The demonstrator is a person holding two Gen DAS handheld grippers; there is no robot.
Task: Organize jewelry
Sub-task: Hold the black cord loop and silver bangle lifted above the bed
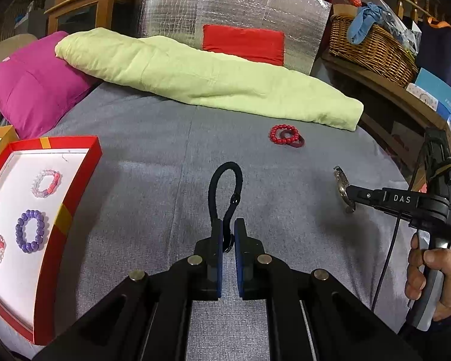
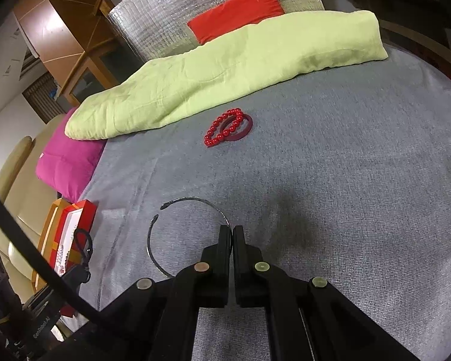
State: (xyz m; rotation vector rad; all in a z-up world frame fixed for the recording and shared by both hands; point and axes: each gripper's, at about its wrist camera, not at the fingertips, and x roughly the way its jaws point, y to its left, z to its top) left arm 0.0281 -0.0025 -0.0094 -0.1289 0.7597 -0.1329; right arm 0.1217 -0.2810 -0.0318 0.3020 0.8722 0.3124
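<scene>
the left gripper [image 1: 228, 228] was clamped on a black cord bracelet [image 1: 225, 189] and the right gripper [image 2: 232, 234] pinched a thin silver bangle [image 2: 177, 210], with the red box [image 1: 75, 192] of bead bracelets at nine o'clock and the red bead bracelet [image 2: 224, 126] lying at twelve. the open bangle, nipped only at its rim, could have swung or slipped out, and the limp cord could have snagged the box wall. "das" [image 1: 401, 198] showed on the right tool and "fashion" on a blue box [image 1: 448, 105].

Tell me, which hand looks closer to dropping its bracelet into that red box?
Probably the left. The left gripper, shut on the black cord bracelet, hangs beside the red box. The right gripper, clamping the silver bangle, sits further away across the grey cover.
</scene>
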